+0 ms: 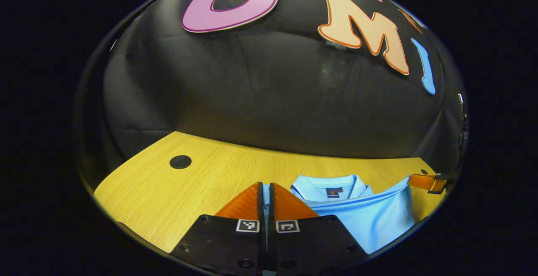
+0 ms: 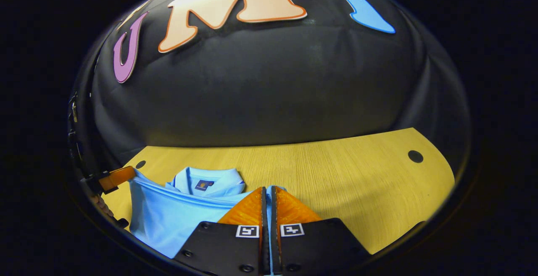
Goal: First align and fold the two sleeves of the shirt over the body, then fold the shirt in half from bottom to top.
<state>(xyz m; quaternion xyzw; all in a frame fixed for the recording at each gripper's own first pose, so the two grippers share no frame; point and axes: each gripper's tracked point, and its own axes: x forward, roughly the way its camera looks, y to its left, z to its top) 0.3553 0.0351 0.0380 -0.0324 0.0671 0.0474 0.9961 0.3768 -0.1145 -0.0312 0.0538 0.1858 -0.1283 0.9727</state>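
Shirt (image 1: 370, 217) hem pinched in left gripper (image 1: 266, 190); right gripper (image 2: 267, 194) likewise.

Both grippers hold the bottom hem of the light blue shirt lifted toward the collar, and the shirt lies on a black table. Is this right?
Not quite: the table is light wood, as the right gripper view shows. The rest holds: the left gripper and right gripper pinch the shirt's hem near the collar.

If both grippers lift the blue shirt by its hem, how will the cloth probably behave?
The shirt is probably floppy: its held edge already sags between the left gripper and right gripper. It seems light, since thin pinches carry it. On the smooth table the trailing part may slide easily.
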